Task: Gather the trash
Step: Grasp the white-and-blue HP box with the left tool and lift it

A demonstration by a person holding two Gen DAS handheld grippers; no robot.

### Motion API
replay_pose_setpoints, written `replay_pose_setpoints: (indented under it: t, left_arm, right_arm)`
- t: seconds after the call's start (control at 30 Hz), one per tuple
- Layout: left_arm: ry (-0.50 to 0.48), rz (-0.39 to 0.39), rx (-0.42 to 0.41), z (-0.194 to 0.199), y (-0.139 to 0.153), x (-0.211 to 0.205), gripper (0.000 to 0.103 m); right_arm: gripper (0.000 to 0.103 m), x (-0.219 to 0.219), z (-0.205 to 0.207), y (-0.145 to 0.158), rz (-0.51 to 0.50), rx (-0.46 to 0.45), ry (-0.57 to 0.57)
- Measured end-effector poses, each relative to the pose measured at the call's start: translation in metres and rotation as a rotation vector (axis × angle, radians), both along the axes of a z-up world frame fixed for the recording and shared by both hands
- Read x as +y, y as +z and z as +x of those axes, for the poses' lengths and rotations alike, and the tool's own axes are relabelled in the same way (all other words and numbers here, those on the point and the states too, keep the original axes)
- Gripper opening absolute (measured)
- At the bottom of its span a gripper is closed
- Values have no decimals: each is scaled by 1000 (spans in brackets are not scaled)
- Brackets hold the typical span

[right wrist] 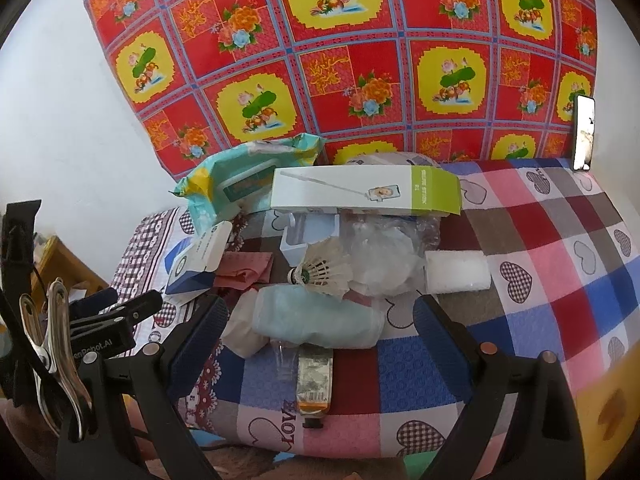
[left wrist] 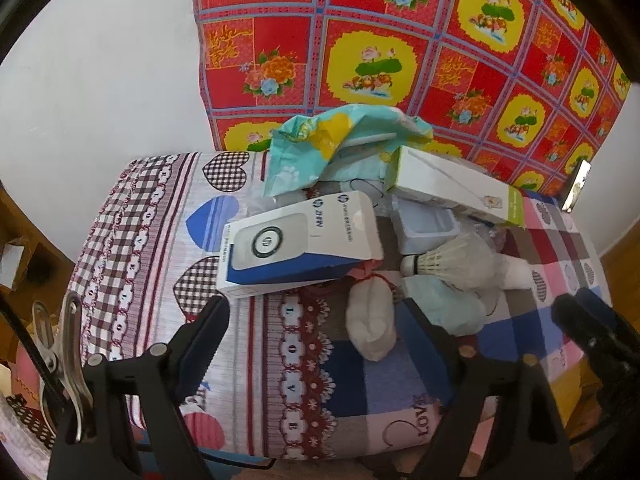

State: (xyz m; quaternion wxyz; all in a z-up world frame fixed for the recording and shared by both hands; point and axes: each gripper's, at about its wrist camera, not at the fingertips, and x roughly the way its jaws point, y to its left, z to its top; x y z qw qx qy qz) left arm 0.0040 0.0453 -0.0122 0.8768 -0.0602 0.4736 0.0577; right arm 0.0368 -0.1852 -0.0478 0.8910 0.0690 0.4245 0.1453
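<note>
— Nearest to my right gripper point(right wrist: 320, 312) lay a flattened silver tube with an orange end point(right wrist: 315, 380), on the patchwork heart-print cloth point(right wrist: 540, 280). Both fingers stood spread wide, holding nothing. My left gripper point(left wrist: 316, 320) was spread and empty too, above a crumpled white tissue wad point(left wrist: 370, 320).

— And the containers?

— A small white open plastic tray point(right wrist: 308, 236) sat mid-pile; I couldn't tell what it held. A white and blue carton with a round ring picture point(left wrist: 300, 244) leaned across a pink paper scrap point(right wrist: 244, 270). A long white box with a green end point(right wrist: 366, 192) lay over the top, closed.

— The rest of the trash?

— A white feather shuttlecock point(right wrist: 324, 270) touched a pale blue face mask point(right wrist: 316, 314); beside them were crumpled clear plastic film point(right wrist: 384, 256) and a white foam block point(right wrist: 456, 270). A teal and yellow printed wrapper point(left wrist: 340, 140) sat behind, half hidden. Anything under the pile was covered.
</note>
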Motion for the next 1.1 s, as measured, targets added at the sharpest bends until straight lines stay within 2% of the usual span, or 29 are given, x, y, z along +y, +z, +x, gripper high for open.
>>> replay_pose_setpoints:
  t: [0.23, 0.43, 0.7, 0.97, 1.1]
  left_arm:
    - [-40, 25, 30, 3, -13, 17, 88]
    - [-126, 87, 44, 7, -28, 27, 88]
    - [-273, 189, 48, 21, -50, 16, 88]
    - [-300, 251, 49, 41, -73, 13, 87]
    - [-356, 293, 47, 49, -80, 8, 87]
  right_arm:
    - [97, 4, -2, -9, -6, 24, -17]
    - [97, 6, -4, -19, -4, 51, -37]
    - [97, 7, -9, -30, -16, 78, -78]
    - [97, 7, -16, -35, -25, 98, -117]
    - [97, 7, -17, -40, -23, 112, -133]
